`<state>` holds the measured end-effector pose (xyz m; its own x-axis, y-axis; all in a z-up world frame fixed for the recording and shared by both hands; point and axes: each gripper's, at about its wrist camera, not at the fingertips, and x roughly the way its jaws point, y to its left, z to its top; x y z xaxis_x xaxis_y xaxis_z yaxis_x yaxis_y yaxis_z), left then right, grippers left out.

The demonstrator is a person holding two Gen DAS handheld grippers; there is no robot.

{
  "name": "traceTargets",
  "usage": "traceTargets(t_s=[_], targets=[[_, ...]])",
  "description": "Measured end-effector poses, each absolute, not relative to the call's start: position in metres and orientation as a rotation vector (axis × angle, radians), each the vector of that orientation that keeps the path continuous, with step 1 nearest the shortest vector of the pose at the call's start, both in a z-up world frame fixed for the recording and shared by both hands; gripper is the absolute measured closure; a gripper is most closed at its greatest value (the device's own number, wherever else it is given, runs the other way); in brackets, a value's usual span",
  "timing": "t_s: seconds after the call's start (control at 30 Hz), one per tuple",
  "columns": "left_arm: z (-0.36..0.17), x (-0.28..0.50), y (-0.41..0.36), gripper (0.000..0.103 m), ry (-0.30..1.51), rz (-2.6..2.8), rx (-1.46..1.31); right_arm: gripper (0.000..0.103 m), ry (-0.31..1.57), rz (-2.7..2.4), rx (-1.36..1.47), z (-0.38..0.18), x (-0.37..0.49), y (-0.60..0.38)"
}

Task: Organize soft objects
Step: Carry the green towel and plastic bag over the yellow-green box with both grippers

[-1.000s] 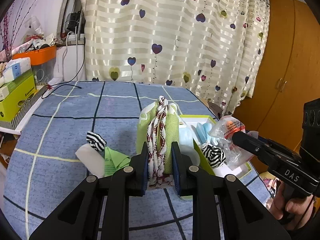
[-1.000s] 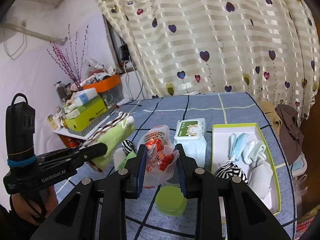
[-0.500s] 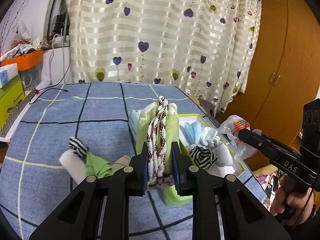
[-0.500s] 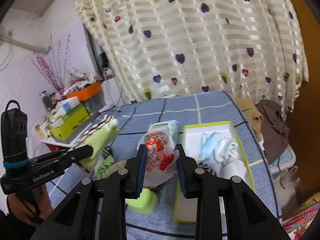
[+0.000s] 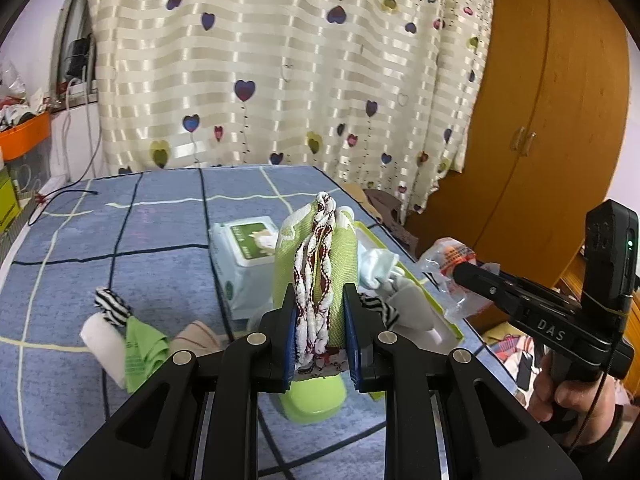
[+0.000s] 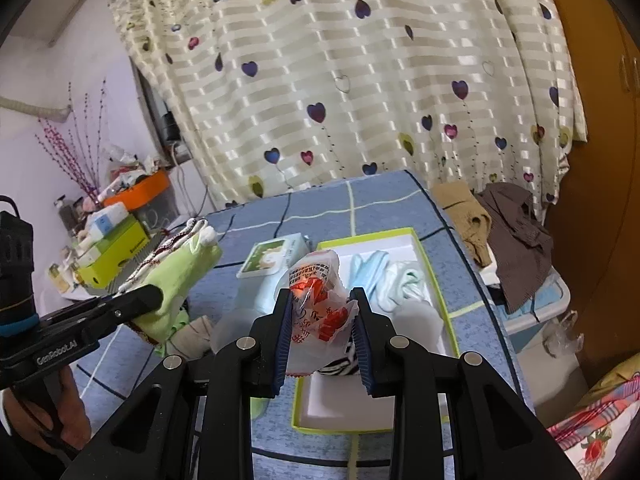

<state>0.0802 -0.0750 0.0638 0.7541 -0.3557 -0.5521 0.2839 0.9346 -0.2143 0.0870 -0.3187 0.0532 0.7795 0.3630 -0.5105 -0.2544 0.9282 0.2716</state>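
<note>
left wrist view: the left gripper [image 5: 318, 326] is clamping a green cloth bundle [image 5: 340, 256] with a red-and-white braided cord [image 5: 314, 280] running up its front; the blue pads [image 5: 289, 336] are pressing on both sides of the bundle, which is standing upright above the blue checked bedspread [image 5: 120, 240]. the landmark here is the green-rimmed tray [image 6: 434, 276], which is lying on the bedspread. in this view the bundle is hanging just left of the tray, in front of a wet-wipes pack [image 5: 248, 248] that is sitting beside the tray's left wall. farther left of the tray, a striped sock [image 5: 112, 306], a white roll [image 5: 102, 340] and a green wrapper [image 5: 144, 350] are lying together. a lime green lid [image 5: 314, 400] is resting below the bundle, near the tray's near corner. to the right of the tray, the right gripper [image 5: 460, 272] is gripping a clear plastic packet [image 5: 448, 254] with orange print, and a hand [image 5: 576, 400] is holding its handle.

in the right wrist view, the right gripper [image 6: 322, 334] is pinching that packet [image 6: 316, 308] between its pads, over the tray's near left part. inside the tray, light blue socks [image 6: 370, 270] and a pale sock [image 6: 406, 286] are lying toward the far end, and a striped sock [image 6: 340, 362] is showing under the packet. the left gripper [image 6: 140, 300] and its bundle [image 6: 180, 276] are hovering left of the tray.
</note>
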Motion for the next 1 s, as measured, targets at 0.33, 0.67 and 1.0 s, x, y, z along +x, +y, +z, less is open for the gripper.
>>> traceTargets(t_s=[0.33, 0.67, 1.0], targets=[[0.064, 0.085, -0.107, 0.082, 0.641, -0.414, -0.087, 0.076, 0.598, 0.301, 0.211, 0.046, 0.083, -0.337], [0.054, 0.09, -0.13, 0.082, 0.678, -0.452, -0.069, 0.076, 0.619, 0.272, 0.229, 0.035, 0.084, -0.356], [0.044, 0.099, -0.136, 0.082, 0.711, -0.457, -0.068, 0.076, 0.656, 0.247, 0.242, 0.018, 0.092, -0.37]])
